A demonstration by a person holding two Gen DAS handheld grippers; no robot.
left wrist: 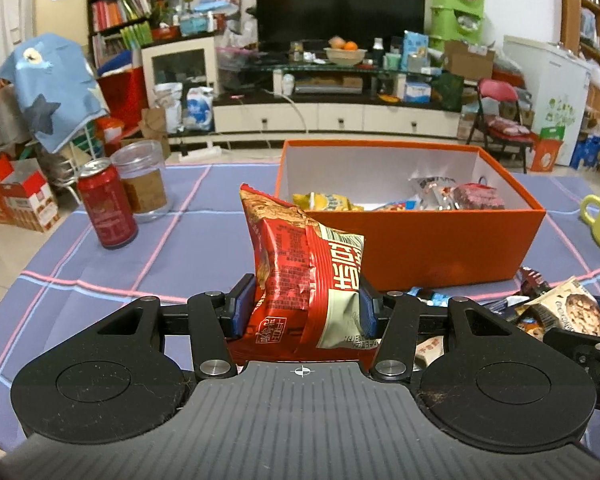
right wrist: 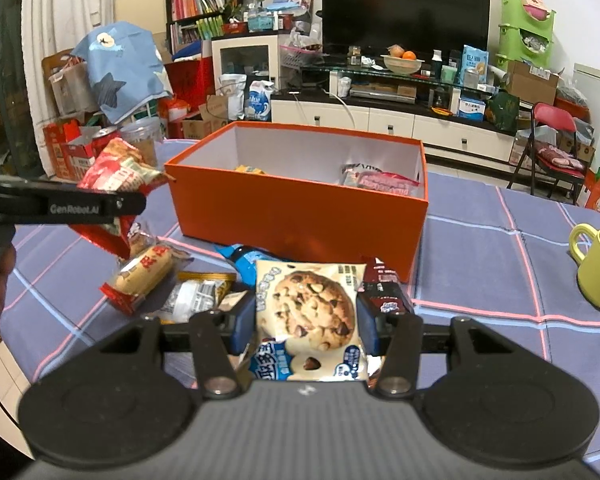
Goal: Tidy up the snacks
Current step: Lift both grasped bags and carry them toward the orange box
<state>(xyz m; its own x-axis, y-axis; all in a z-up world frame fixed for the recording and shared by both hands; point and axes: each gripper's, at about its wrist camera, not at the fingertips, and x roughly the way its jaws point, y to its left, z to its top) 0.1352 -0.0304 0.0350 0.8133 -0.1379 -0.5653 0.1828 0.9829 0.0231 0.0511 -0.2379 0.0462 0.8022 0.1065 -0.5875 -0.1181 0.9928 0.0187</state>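
The left gripper (left wrist: 305, 307) clamps a red snack bag (left wrist: 300, 272) upright, above the tablecloth in front of the orange box (left wrist: 420, 240). The right gripper (right wrist: 306, 322) pinches a cookie packet (right wrist: 310, 312) near the box's front wall, beside loose snacks (right wrist: 148, 272).

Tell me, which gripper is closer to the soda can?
Left. The left gripper, holding a red bag, sits just right of the can. The right gripper, gripping a cookie pack, is farther right.

glossy crinkled foil snack bag (left wrist: 300, 264), matt cardboard box (left wrist: 420, 240), woven tablecloth (left wrist: 180, 248)
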